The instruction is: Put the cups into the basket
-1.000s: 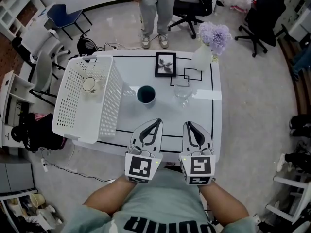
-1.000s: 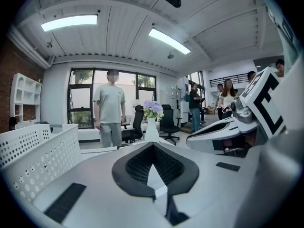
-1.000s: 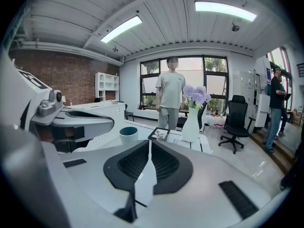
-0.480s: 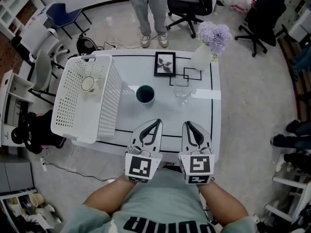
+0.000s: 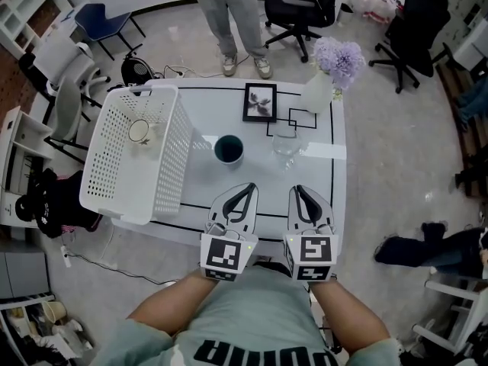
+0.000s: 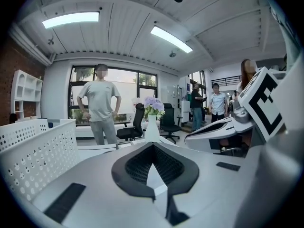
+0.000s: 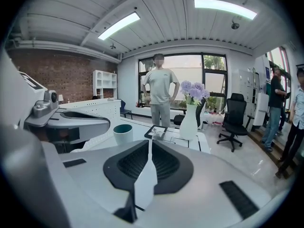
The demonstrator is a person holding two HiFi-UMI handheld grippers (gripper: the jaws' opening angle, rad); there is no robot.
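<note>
Head view: left gripper (image 5: pixel 245 191) and right gripper (image 5: pixel 299 193), jaws closed on nothing, sit at the near edge of the white table (image 5: pixel 309 180). Dark teal round cup (image 5: pixel 229 149) and clear glass cup (image 5: pixel 285 148) stand beyond them, outside the white perforated basket (image 5: pixel 174 162).

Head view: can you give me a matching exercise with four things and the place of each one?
1 basket
2 dark cup
3 glass
4 vase

a far right corner of the table
b left end of the table
c middle of the table
d just right of the dark cup

Pairs: 1-b, 2-c, 3-d, 4-a
</note>
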